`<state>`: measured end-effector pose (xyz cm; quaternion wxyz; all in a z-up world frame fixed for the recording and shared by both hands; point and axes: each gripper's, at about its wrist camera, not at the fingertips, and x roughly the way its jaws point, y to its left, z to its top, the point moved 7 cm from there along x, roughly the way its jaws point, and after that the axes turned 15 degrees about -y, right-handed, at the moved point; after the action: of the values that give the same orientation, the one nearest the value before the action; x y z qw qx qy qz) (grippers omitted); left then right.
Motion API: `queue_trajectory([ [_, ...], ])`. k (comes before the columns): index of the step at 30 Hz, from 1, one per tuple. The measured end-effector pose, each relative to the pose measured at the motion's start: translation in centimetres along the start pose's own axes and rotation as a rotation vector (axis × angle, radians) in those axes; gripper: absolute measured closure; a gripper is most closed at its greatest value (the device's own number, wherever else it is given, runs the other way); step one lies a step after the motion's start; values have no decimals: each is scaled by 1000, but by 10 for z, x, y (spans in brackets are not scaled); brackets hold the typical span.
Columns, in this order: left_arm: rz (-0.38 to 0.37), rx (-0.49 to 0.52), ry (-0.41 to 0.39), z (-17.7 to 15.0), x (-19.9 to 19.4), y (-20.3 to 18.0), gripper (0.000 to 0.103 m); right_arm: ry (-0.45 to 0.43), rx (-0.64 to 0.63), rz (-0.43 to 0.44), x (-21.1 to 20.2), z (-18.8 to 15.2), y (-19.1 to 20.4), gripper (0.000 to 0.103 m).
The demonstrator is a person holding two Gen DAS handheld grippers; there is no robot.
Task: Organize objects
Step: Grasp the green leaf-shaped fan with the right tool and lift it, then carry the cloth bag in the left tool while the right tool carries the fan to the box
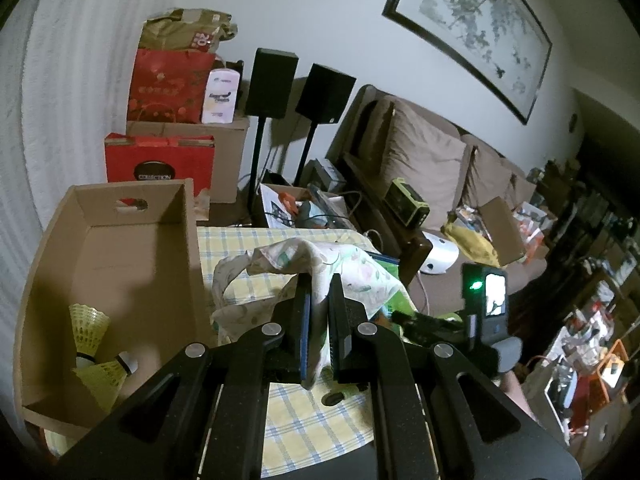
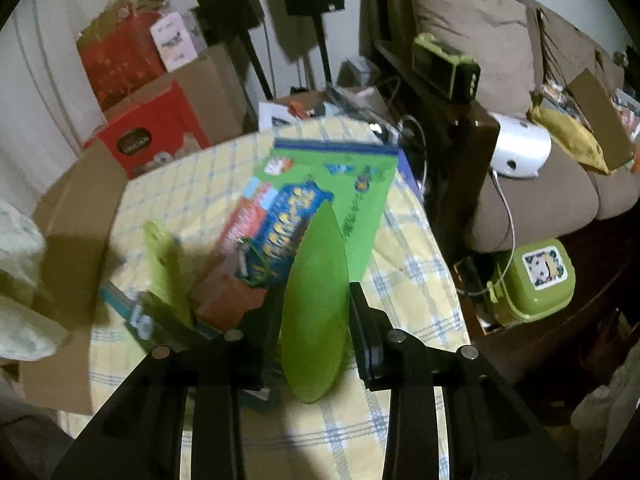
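My left gripper (image 1: 319, 284) is shut on a floral white cloth (image 1: 320, 258) and holds it lifted over the yellow checked table (image 1: 316, 420). To its left stands an open cardboard box (image 1: 120, 240) with two yellow shuttlecocks (image 1: 94, 344) inside. My right gripper (image 2: 316, 300) is shut on a green oval plastic piece (image 2: 316, 312), held upright above the table (image 2: 408, 292). Behind it lie a green game box (image 2: 348, 184) and an orange box (image 2: 232, 280). The cloth shows at the left edge of the right wrist view (image 2: 20, 280).
Red bags (image 1: 164, 84) and cardboard boxes are stacked at the back left, beside two black speakers on stands (image 1: 272, 80). A brown sofa (image 1: 440, 160) with clutter runs along the right. A green lunch box (image 2: 536, 280) sits low by the sofa.
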<state>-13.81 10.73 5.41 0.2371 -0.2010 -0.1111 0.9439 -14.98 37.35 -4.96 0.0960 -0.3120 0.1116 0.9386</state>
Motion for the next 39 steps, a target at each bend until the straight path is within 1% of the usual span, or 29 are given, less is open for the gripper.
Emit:
queue_trajectory([
  [8,29,3,-20,7,-8,8,96,-100,-64,55,-39,38,41,72],
  [16,70,15,-79,37,-30,22,96,-144,-96,153,-63,65,95,72],
  [21,109,31,-109,54,-43,33,96,-155,-125,204,-72,71,129,72],
  [25,144,32,-115,61,-48,48,96,-154,-143,239,-74,74,153,72],
  [31,206,35,-114,61,-51,75,96,-158,-169,274,-75,74,185,71],
  [37,271,48,-112,57,-51,99,96,-162,-186,297,-78,74,210,71],
  [39,282,51,-109,55,-51,104,96,-164,-194,304,-80,73,218,71],
])
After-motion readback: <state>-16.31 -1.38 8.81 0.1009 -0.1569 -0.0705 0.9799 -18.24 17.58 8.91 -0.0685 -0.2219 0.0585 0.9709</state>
